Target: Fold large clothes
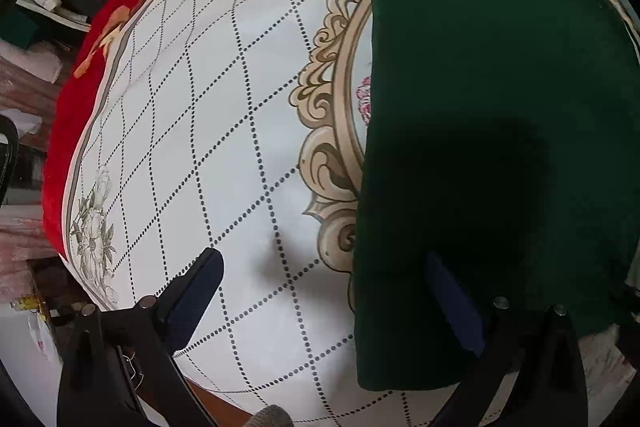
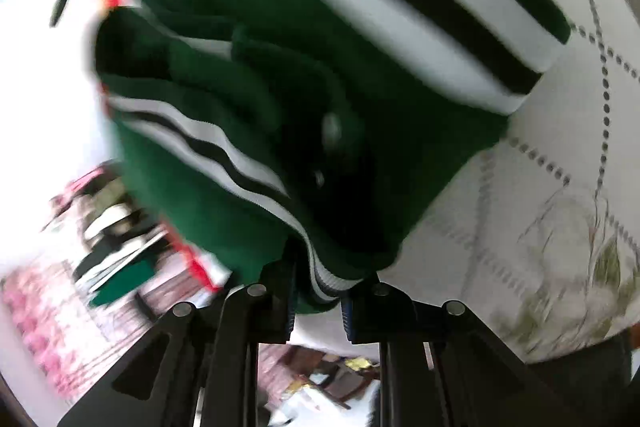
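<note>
Your right gripper has its jaws pinched down on the striped, ribbed edge of the green garment; the cloth bunches up and away from the fingers across the patterned bedspread, though blur hides the finer folds. Your left gripper hangs wide open, pointing steeply down, holding nothing; its one pad sits over bare bedspread, the other over the near corner of the garment — whether it touches the cloth, you cannot tell. From that gripper the garment's long axis runs straight away, with its left edge between the fingers; so the left hand is nearer that free corner, and the fold likely turns on it.
</note>
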A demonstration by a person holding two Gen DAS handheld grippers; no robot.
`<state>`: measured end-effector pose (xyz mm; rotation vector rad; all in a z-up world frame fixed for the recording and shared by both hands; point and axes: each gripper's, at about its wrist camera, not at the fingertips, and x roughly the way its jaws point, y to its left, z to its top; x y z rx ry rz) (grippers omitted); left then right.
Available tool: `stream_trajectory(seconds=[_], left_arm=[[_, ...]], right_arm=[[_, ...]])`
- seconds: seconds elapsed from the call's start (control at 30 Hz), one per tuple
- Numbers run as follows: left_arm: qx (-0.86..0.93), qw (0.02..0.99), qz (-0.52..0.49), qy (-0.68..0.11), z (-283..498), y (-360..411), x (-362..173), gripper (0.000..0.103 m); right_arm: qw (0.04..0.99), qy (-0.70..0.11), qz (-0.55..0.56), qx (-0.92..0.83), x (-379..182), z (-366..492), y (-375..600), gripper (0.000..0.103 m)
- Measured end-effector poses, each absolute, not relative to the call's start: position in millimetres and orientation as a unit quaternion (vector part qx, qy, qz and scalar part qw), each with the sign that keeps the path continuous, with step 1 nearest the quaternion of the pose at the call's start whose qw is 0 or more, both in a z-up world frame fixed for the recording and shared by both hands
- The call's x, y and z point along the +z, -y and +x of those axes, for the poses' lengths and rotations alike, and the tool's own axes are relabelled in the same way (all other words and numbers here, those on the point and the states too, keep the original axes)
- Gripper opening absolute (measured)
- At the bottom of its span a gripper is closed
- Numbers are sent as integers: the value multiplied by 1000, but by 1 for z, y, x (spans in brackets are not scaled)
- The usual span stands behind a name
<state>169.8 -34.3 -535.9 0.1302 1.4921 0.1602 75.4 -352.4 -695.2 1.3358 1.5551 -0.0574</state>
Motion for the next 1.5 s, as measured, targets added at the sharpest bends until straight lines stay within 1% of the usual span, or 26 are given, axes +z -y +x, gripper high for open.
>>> stream_trajectory(seconds=[0.07, 0.1, 0.13, 0.17, 0.2, 0.23, 0.27, 0.3, 0.33, 0.37, 0.4, 0.43, 0.53, 0.6, 0.73, 0.83, 0.9, 1.0, 1.07, 1.17, 1.23, 1.33, 1.37, 1.4, 1.5], left_arm=[[71, 731, 73, -675, 169, 37, -535, 103], [70, 730, 75, -676, 170, 37, -534, 103], [71, 729, 72, -677, 170, 35, -531, 103], [71, 731, 69, -676, 170, 34, -525, 103], [71, 733, 68, -673, 171, 32, -520, 103], [69, 739, 61, -667, 172, 30, -511, 103], [67, 745, 52, -661, 174, 27, -503, 103], [66, 751, 41, -656, 177, 25, -497, 103], [62, 758, 19, -649, 181, 20, -489, 103], [58, 761, 0, -646, 185, 18, -487, 103], [55, 765, -20, -642, 189, 15, -486, 103], [46, 768, -48, -638, 196, 11, -489, 103], [26, 770, -108, -629, 212, 4, -503, 103], [10, 766, -131, -629, 224, 4, -513, 103], [-34, 757, -167, -631, 244, 13, -533, 103], [-64, 749, -187, -632, 251, 20, -541, 103], [-80, 745, -187, -636, 253, 26, -544, 103], [-92, 740, -186, -639, 255, 28, -545, 103], [-97, 736, -191, -642, 255, 27, -547, 103], [-90, 740, -172, -644, 258, 22, -546, 103], [-101, 739, -163, -645, 260, 15, -546, 103], [-127, 730, -155, -653, 263, 15, -551, 103], [-132, 730, -149, -653, 264, 16, -552, 103], [-139, 729, -145, -654, 264, 17, -553, 103], [-162, 723, -146, -655, 268, 15, -556, 103]], right_arm=[[532, -664, 525, -27, -698, 85, 347, 21], [544, -681, 489, -21, -693, 93, 341, 23], [550, -695, 463, -16, -689, 100, 334, 31], [558, -711, 428, -12, -679, 107, 330, 45], [565, -718, 407, -7, -669, 112, 329, 48], [580, -718, 386, 2, -652, 116, 329, 49], [590, -717, 371, 8, -641, 119, 330, 52], [603, -716, 350, 16, -625, 124, 331, 59], [615, -713, 337, 22, -615, 127, 333, 74], [624, -709, 327, 29, -605, 134, 332, 83], [638, -701, 318, 36, -597, 129, 340, 84], [658, -688, 302, 50, -581, 142, 342, 85], [694, -679, 231, 60, -570, 170, 347, 103], [713, -660, 222, 81, -573, 192, 343, 103], [702, -671, 198, 130, -614, 248, 341, 103], [676, -692, 184, 177, -648, 278, 344, 103], [644, -707, 206, 207, -669, 285, 347, 103], [616, -718, 227, 232, -676, 298, 342, 103], [577, -727, 270, 257, -676, 293, 340, 100], [519, -713, 355, 309, -670, 285, 331, 99], [495, -705, 408, 303, -674, 276, 340, 99], [533, -722, 378, 227, -690, 264, 355, 99], [533, -717, 390, 223, -695, 260, 358, 99], [531, -709, 407, 225, -700, 257, 359, 102], [545, -699, 398, 236, -700, 251, 350, 103]])
